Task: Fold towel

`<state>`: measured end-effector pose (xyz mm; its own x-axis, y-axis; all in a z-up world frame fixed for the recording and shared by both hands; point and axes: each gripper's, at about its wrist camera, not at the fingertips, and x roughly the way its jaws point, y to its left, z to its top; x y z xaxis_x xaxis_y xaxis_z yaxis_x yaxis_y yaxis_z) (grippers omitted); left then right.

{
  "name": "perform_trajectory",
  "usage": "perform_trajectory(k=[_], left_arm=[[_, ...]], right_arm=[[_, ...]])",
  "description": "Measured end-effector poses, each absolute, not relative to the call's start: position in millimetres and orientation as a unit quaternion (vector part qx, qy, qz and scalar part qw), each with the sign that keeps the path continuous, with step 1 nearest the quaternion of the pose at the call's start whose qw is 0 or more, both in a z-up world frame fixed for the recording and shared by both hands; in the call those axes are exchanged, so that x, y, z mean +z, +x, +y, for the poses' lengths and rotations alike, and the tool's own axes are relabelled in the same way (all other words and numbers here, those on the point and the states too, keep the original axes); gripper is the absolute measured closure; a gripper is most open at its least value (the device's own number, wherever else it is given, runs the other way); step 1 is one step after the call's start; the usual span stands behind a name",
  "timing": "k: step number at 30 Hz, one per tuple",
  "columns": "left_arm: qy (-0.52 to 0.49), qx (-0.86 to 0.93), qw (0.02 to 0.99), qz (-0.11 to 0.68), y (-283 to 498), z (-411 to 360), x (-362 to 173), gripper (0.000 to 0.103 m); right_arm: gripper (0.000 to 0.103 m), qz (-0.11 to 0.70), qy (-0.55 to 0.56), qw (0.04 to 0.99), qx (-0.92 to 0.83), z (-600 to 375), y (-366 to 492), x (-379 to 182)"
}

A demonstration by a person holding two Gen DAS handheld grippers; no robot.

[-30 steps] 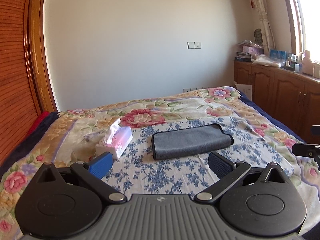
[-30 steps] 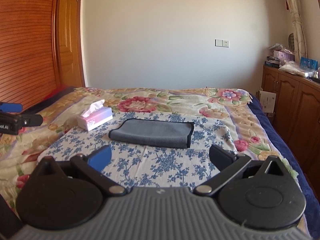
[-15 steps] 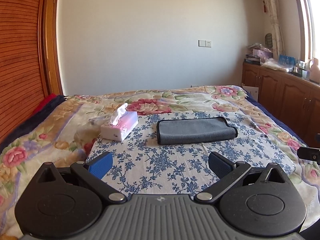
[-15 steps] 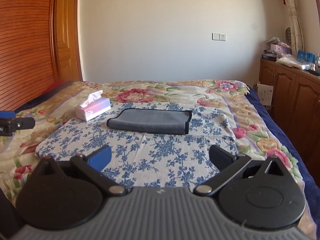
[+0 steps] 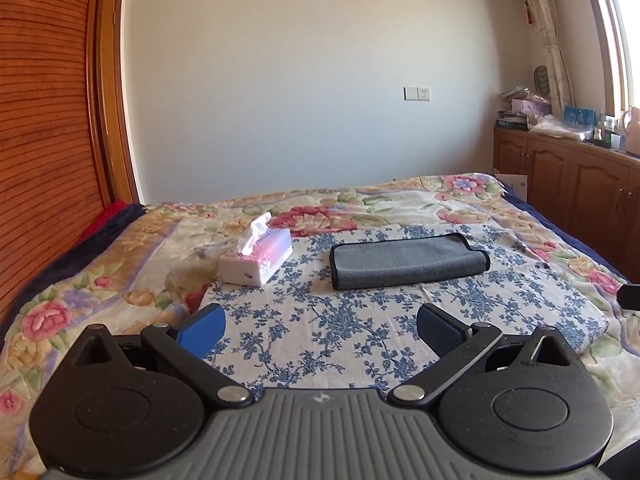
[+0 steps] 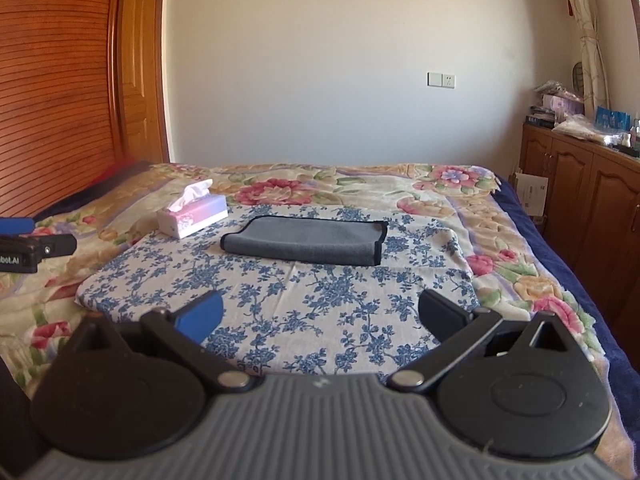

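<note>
Both tongs, left [image 5: 320, 330] and right [image 6: 320, 314], have backed away, gaping wide, from the folded towel [image 5: 406, 266].

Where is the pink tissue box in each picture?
Left wrist view: the tissue box sits left of centre on the blue-flowered cloth, left of the grey towel.
Right wrist view: the tissue box is further left, again left of the towel.
Shared landmark: the wall socket.
</note>
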<state>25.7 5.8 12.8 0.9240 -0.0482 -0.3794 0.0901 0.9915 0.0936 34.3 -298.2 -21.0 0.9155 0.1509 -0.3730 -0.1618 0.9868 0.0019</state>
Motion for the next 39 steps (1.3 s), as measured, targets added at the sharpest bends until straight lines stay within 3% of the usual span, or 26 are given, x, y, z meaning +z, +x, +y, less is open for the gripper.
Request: perform_trajectory(k=[39], left_arm=[[0.037,-0.031,0.991,0.129,7,12,12,0.000]], right_arm=[[0.000,0.127,-0.007,0.991,0.034,-307,20,-22]])
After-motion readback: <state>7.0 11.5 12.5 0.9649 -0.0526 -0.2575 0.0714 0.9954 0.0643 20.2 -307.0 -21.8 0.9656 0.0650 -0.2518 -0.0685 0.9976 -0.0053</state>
